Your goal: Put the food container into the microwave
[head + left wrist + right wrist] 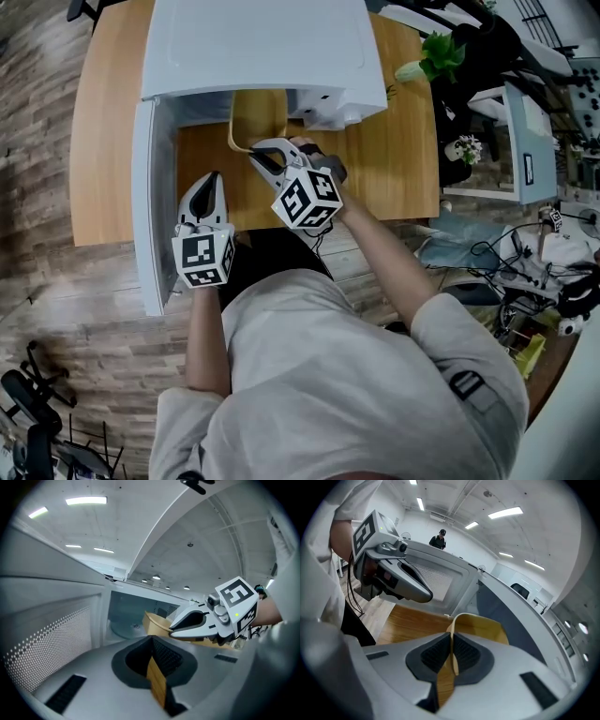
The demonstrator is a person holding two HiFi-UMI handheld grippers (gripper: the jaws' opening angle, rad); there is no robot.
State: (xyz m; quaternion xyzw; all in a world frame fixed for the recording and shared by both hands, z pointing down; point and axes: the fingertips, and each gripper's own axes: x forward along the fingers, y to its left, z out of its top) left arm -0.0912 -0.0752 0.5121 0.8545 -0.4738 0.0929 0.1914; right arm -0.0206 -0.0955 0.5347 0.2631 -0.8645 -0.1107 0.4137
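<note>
The tan food container (255, 120) sits at the open mouth of the white microwave (262, 47), half under its top edge. My right gripper (255, 152) is shut on the container's near rim; in the right gripper view the thin rim (453, 653) is pinched between the pads and the bowl (485, 627) curves away behind. My left gripper (214, 180) hangs shut and empty just left of it, beside the open door (145, 206). In the left gripper view the container (157, 622) and the right gripper (172, 630) show in front of the microwave cavity (124, 616).
The microwave stands on a wooden table (398, 159). Its door swings out to the left past the table's front edge. A potted plant (441, 54) and a tangle of cables (525, 272) lie to the right. A person (439, 538) stands far off.
</note>
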